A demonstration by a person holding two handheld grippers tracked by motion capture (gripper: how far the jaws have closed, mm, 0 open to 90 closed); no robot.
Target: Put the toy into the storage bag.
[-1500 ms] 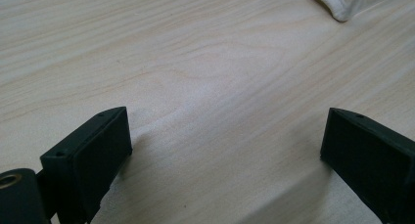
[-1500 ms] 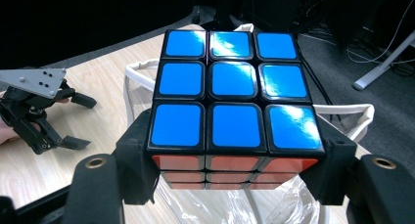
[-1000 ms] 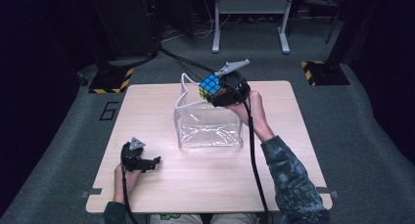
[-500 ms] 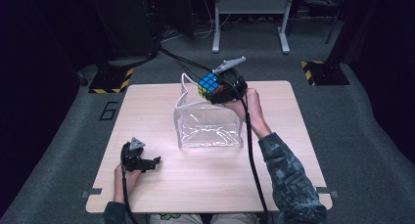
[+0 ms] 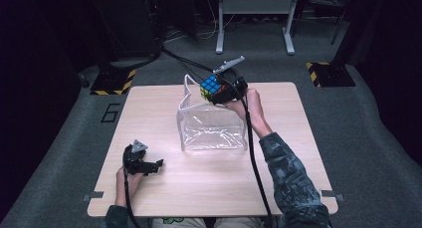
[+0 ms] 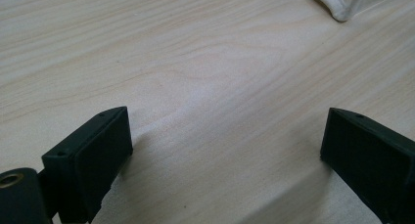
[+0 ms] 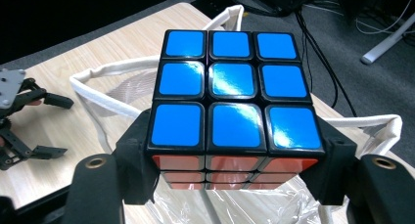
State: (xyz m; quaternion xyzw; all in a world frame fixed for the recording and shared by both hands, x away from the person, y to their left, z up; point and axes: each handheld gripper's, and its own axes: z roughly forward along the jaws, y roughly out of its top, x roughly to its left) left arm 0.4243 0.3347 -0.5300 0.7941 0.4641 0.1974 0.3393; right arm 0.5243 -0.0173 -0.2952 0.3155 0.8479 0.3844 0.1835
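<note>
The right gripper's [image 7: 230, 150] fingers [image 7: 139, 158] pinched the cube [image 7: 232, 106] by two opposite sides, low on its body, with the blue face up and an orange-red face toward the camera. Most of the cube stood above the pads, so the hold looked shallow; a sudden tilt or a slackened squeeze could have let it roll out forward.

In the high view the cube [image 5: 211, 87] hung above the far rim of the bag [image 5: 211, 133], a clear, white-edged pouch standing open on the desk [image 5: 149, 108]. The rim [image 7: 117, 70] sagged unevenly beneath the cube. Released from there, it might have struck the white edge rather than the opening, and either bounced onto the desk or folded the soft wall inward and tipped the bag over. Nothing steadied the bag.

The left gripper [image 5: 142, 164] rested well apart from it, near the desk's front left. Its fingers [image 6: 95, 155] were spread wide over bare wood, holding nothing, with only a bag corner [image 6: 342, 9] in sight at the far edge. It was too far off to catch a fall.
</note>
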